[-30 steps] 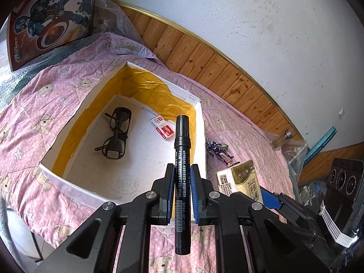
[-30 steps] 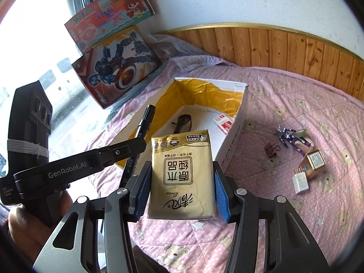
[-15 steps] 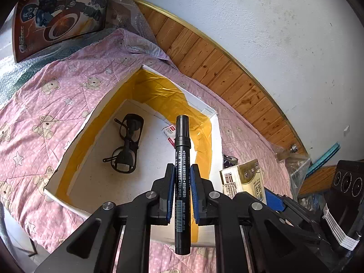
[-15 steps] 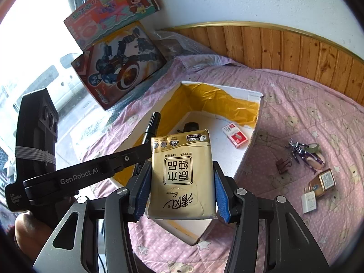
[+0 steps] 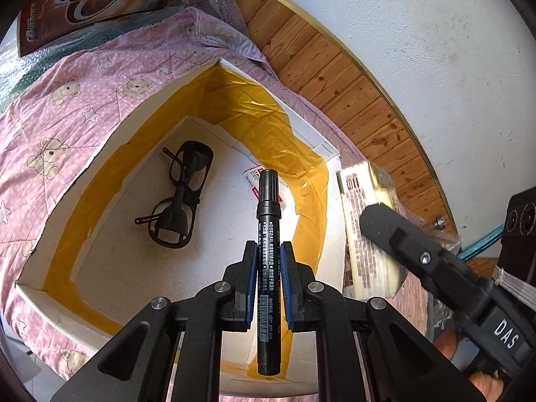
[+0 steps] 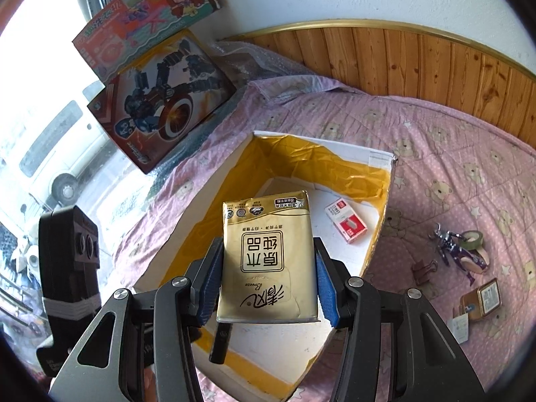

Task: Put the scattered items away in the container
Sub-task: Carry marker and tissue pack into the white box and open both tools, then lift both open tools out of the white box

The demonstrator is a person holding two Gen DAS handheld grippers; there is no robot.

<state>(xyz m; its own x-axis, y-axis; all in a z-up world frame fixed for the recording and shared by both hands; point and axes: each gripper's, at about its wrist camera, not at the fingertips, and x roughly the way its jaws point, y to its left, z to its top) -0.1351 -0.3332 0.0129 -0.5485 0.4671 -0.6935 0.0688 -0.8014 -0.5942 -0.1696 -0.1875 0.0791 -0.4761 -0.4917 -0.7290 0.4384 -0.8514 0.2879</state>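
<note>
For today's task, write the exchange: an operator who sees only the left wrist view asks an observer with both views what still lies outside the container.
Operator: My view is filled by the box. Is anything still out on the bed?
Observer: Yes, a purple figurine lies on the quilt, to the right of the box.
Operator: Anything closer to the box than that?
Observer: A dark binder clip lies between the figurine and the box's wall.
</note>
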